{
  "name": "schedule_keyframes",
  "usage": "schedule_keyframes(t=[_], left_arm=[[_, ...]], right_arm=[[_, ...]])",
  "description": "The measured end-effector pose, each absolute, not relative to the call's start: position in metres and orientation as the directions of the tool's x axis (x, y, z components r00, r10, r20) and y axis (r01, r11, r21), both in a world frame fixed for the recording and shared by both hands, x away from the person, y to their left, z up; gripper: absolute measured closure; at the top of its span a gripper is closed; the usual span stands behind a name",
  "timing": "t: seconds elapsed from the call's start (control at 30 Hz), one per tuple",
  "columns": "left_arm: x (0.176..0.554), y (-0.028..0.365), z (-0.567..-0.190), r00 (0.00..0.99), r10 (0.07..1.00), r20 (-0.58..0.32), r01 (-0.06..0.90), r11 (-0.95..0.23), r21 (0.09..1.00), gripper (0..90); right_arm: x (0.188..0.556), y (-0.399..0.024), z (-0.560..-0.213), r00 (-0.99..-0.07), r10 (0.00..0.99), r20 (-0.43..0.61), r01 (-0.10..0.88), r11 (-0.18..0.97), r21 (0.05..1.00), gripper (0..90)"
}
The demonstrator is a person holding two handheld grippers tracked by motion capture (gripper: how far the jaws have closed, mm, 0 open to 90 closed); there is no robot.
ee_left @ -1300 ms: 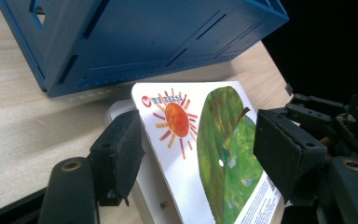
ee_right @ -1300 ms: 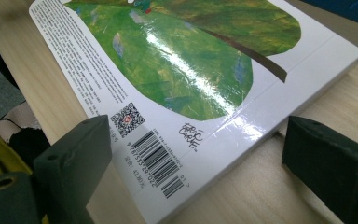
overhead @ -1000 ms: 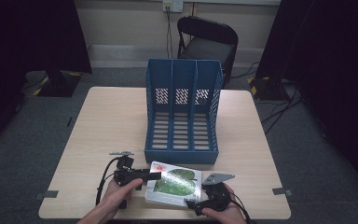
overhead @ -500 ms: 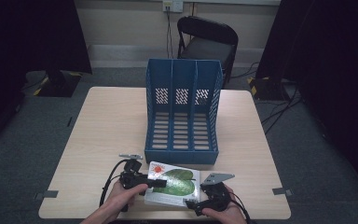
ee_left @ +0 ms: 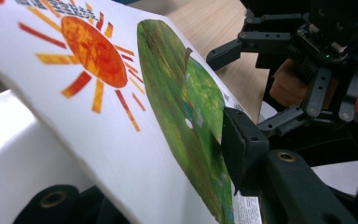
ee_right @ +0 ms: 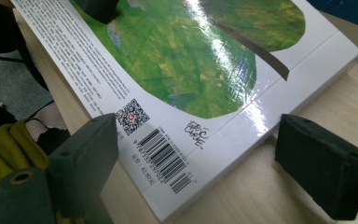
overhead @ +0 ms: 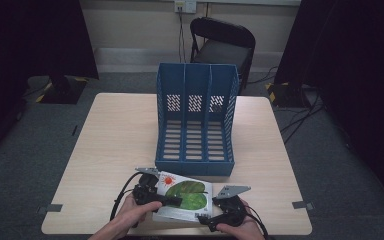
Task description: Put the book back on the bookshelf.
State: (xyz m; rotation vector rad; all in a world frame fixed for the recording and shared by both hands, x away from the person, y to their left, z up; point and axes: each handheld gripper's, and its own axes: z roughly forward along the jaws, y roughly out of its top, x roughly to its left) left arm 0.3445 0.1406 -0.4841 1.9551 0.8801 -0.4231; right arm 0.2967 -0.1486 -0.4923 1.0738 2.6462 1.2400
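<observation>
Closing just now on the book (overhead: 182, 197) at the table's (overhead: 110, 150) near edge, left gripper (overhead: 167, 201) seemingly grips its cover, right gripper (overhead: 206, 219) open alongside, so lifting can start.

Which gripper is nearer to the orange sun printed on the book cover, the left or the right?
Left. The left gripper is clamped on the book just beside the sun; the right gripper stands open at the opposite, barcode corner.

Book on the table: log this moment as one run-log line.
book: flat at table near edge, before blue file rack | left gripper: jaws just closed on book | right gripper: open at barcode corner
</observation>
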Motion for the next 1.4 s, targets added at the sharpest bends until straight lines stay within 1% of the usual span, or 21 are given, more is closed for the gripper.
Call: schedule_keyframes(t=[0.17, 0.27, 0.47, 0.53, 0.57, 0.6, 0.7, 0.93, 1.03, 1.2, 1.27, 1.4], left_arm=[[0.343, 0.140, -0.483, 0.701, 0.410, -0.584, 0.711, -0.331, 0.621, 67.0], [0.341, 0.139, -0.480, 0.723, 0.411, -0.556, 0.688, -0.345, 0.639, 67.2], [0.337, 0.136, -0.477, 0.760, 0.405, -0.508, 0.644, -0.367, 0.671, 67.5], [0.334, 0.135, -0.473, 0.781, 0.397, -0.482, 0.618, -0.379, 0.689, 68.5], [0.331, 0.134, -0.469, 0.807, 0.387, -0.446, 0.583, -0.395, 0.710, 68.6], [0.331, 0.134, -0.469, 0.807, 0.387, -0.446, 0.583, -0.395, 0.710, 68.7], [0.327, 0.132, -0.466, 0.840, 0.368, -0.399, 0.532, -0.416, 0.737, 68.9], [0.318, 0.130, -0.459, 0.888, 0.327, -0.323, 0.446, -0.442, 0.778, 69.8], [0.316, 0.129, -0.458, 0.899, 0.311, -0.308, 0.425, -0.446, 0.788, 70.1], [0.313, 0.128, -0.456, 0.913, 0.297, -0.279, 0.393, -0.459, 0.797, 70.4], [0.313, 0.127, -0.456, 0.915, 0.296, -0.273, 0.388, -0.469, 0.793, 70.7], [0.313, 0.128, -0.457, 0.915, 0.288, -0.282, 0.393, -0.480, 0.784, 71.8]], right_arm=[[0.299, -0.150, -0.493, -0.754, 0.601, 0.265, 0.592, 0.448, 0.670, 13.4], [0.300, -0.150, -0.493, -0.755, 0.597, 0.272, 0.596, 0.450, 0.665, 13.9], [0.303, -0.153, -0.491, -0.751, 0.604, 0.266, 0.598, 0.453, 0.661, 18.7], [0.304, -0.156, -0.490, -0.745, 0.612, 0.264, 0.601, 0.444, 0.665, 18.9], [0.305, -0.157, -0.490, -0.741, 0.618, 0.264, 0.603, 0.439, 0.666, 19.1], [0.305, -0.157, -0.490, -0.741, 0.618, 0.264, 0.603, 0.439, 0.666, 19.1], [0.308, -0.163, -0.487, -0.726, 0.632, 0.270, 0.613, 0.418, 0.671, 19.4], [0.312, -0.169, -0.484, -0.724, 0.625, 0.292, 0.612, 0.385, 0.691, 19.0], [0.316, -0.171, -0.483, -0.721, 0.613, 0.323, 0.619, 0.362, 0.697, 19.3], [0.321, -0.174, -0.484, -0.716, 0.569, 0.404, 0.649, 0.330, 0.685, 25.5], [0.321, -0.175, -0.484, -0.716, 0.563, 0.413, 0.652, 0.328, 0.684, 28.0], [0.321, -0.180, -0.482, -0.714, 0.550, 0.433, 0.653, 0.299, 0.696, 38.1]])
